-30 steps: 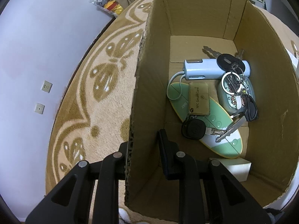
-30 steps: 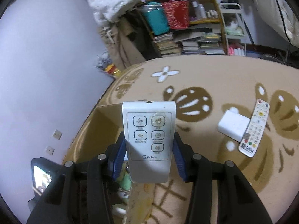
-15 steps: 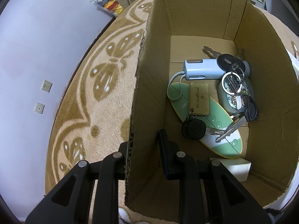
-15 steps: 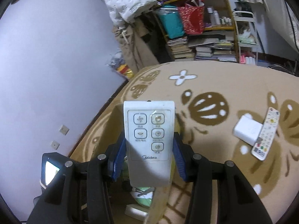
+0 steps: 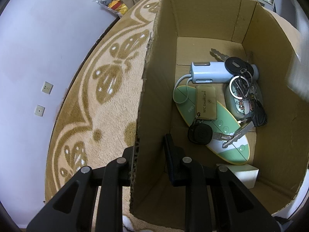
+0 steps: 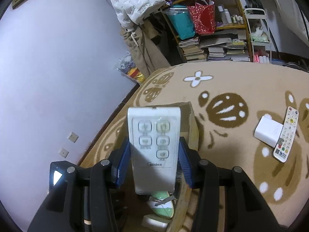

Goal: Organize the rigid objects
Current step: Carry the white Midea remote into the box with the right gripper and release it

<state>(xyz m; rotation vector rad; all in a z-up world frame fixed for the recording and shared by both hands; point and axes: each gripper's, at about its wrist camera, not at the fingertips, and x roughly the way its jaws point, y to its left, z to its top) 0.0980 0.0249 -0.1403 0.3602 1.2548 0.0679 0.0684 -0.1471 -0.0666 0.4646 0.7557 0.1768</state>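
My right gripper is shut on a white Midea remote, held upright above a cardboard box on the carpet. My left gripper is shut on the box's near left wall, one finger outside and one inside. On the box floor lie a green oval remote, a tan NFC card, a blue device with a cable, key bunches, a round printed tin and a white block.
A white adapter block and a long white remote lie on the patterned carpet to the right. A purple wall runs along the left. Shelves with books and bags stand at the back.
The right gripper has risen and drawn back over the box with the remote, so more of the room shows. The left gripper and the box have stayed still.
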